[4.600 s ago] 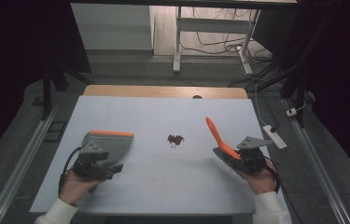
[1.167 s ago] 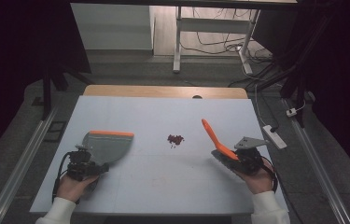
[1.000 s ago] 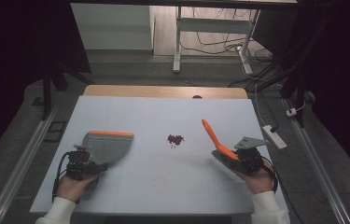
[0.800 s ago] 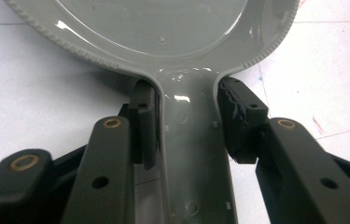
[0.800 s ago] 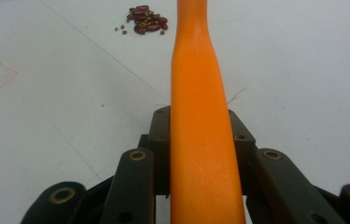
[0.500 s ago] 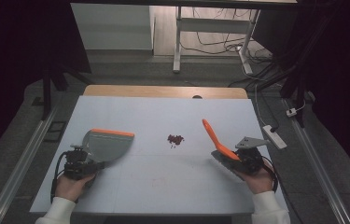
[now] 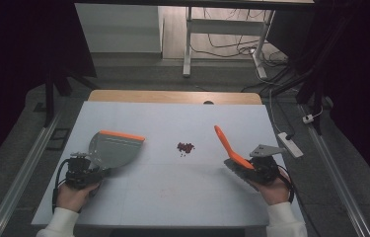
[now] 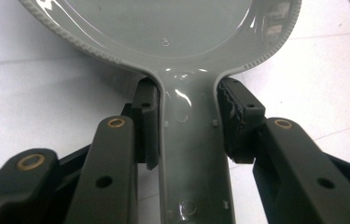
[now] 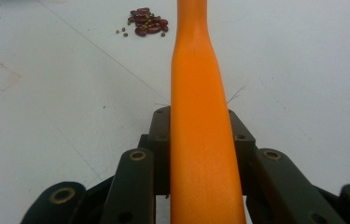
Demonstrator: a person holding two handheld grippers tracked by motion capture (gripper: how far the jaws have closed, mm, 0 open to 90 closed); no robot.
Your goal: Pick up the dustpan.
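While no writing shows | left gripper (image 7: pixel 85 169) fingers clench dustpan (image 7: pixel 116 149) | right gripper (image 7: pixel 256 168) fingers clench brush (image 7: pixel 229 147)

Wide bare stretch of pale blue bench (image 7: pixel 172 197) between both hands; only a small heap of dark red beans (image 7: pixel 186 146) mid-bench, flanked by grey plastic dustpan (image 7: pixel 113 150) and orange brush handle (image 7: pixel 227 145).

In my left gripper view the dustpan (image 8: pixel 163 32) runs off the top edge, so I can't see its far lip, and its handle leaves at the bottom. In my right gripper view the orange brush handle (image 9: pixel 200 130) is cut off top and bottom, with its head out of frame. From above, the beans (image 7: pixel 185 147) are too small to count.
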